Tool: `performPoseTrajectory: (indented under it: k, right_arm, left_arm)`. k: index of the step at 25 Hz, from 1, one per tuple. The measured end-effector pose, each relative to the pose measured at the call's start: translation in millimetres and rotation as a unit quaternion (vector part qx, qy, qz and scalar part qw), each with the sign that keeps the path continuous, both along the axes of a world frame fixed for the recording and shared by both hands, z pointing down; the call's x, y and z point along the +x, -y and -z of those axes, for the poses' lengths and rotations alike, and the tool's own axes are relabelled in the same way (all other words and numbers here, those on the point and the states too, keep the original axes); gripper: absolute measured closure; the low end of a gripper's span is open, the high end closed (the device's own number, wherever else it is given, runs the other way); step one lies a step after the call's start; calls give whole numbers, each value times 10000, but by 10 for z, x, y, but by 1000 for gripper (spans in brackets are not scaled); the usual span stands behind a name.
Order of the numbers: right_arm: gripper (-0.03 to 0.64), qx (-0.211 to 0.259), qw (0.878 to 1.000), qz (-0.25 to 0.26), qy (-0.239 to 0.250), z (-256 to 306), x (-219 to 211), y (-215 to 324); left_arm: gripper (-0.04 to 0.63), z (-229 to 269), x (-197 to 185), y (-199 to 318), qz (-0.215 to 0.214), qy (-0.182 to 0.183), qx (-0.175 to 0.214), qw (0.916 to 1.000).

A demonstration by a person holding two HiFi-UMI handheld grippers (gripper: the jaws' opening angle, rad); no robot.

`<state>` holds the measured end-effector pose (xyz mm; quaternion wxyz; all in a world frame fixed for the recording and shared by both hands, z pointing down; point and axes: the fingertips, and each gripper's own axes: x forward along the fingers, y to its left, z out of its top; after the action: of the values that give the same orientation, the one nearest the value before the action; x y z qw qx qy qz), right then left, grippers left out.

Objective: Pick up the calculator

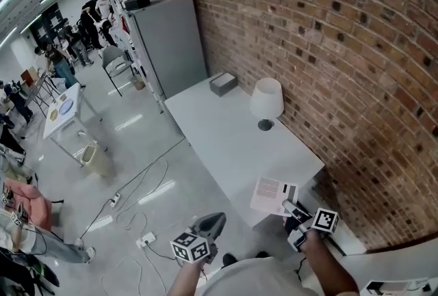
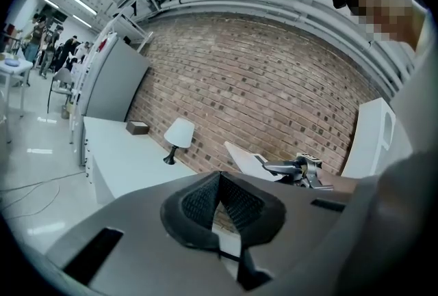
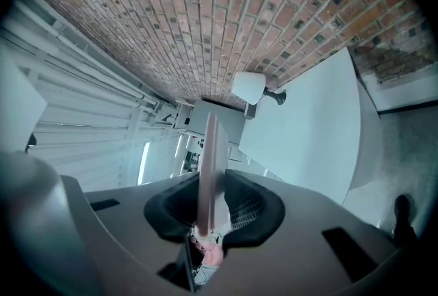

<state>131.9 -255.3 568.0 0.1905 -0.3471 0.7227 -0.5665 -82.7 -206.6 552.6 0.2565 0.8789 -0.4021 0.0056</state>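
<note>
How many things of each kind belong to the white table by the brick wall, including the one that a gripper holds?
lamp: 1
grey box: 1
calculator, held by the right gripper: 1
Total: 3

White table (image 1: 226,144), white lamp (image 1: 267,98), red-brown brick wall (image 1: 328,28), pale calculator (image 1: 272,193)

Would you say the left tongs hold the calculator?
No, the left tongs are shut and empty; the calculator sits clamped in the right tongs.
</note>
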Motion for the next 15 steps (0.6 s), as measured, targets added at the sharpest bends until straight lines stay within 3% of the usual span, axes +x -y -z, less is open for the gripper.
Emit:
performPoseTrajectory:
  k: [15]
  right_arm:
    - [526, -38, 9999, -164, 33, 25, -118, -106]
  left_arm:
    - [581, -4, -141, -16, -59, -42, 38, 10000]
